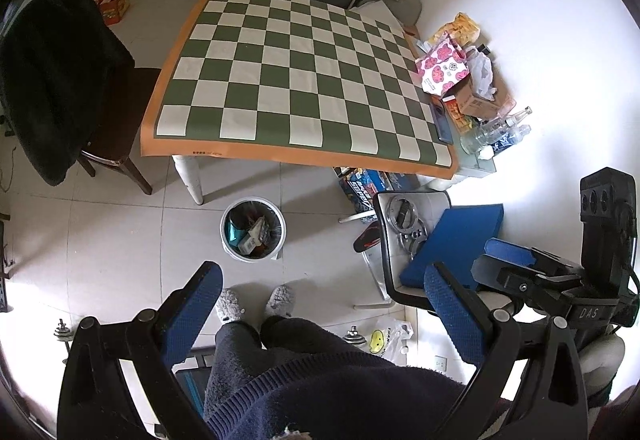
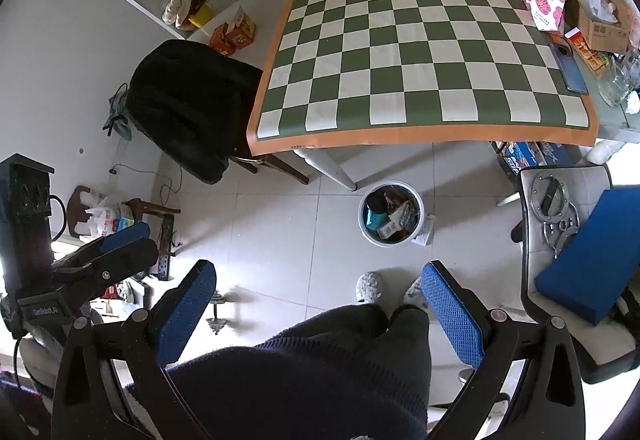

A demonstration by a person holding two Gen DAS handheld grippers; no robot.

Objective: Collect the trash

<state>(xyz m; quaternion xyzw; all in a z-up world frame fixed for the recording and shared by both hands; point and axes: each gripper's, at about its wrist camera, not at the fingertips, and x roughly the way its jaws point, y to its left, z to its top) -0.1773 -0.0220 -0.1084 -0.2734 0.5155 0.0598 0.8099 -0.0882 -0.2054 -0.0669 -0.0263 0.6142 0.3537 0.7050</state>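
A white trash bin (image 1: 253, 230) stands on the tiled floor by the table's front leg, holding several pieces of trash; it also shows in the right wrist view (image 2: 391, 213). My left gripper (image 1: 324, 280) is open and empty, held high above the floor over my legs. My right gripper (image 2: 318, 280) is open and empty at about the same height; its body shows in the left wrist view (image 1: 560, 276). The checkered mat (image 1: 296, 79) on the table (image 2: 424, 55) is bare.
A pile of packets, a flowered bag (image 1: 442, 67), a box and bottles (image 1: 496, 131) sits at the table's right edge. A chair with a black coat (image 1: 56, 79) stands left. A chair with a blue cushion (image 1: 460, 240) and metal rings stands right.
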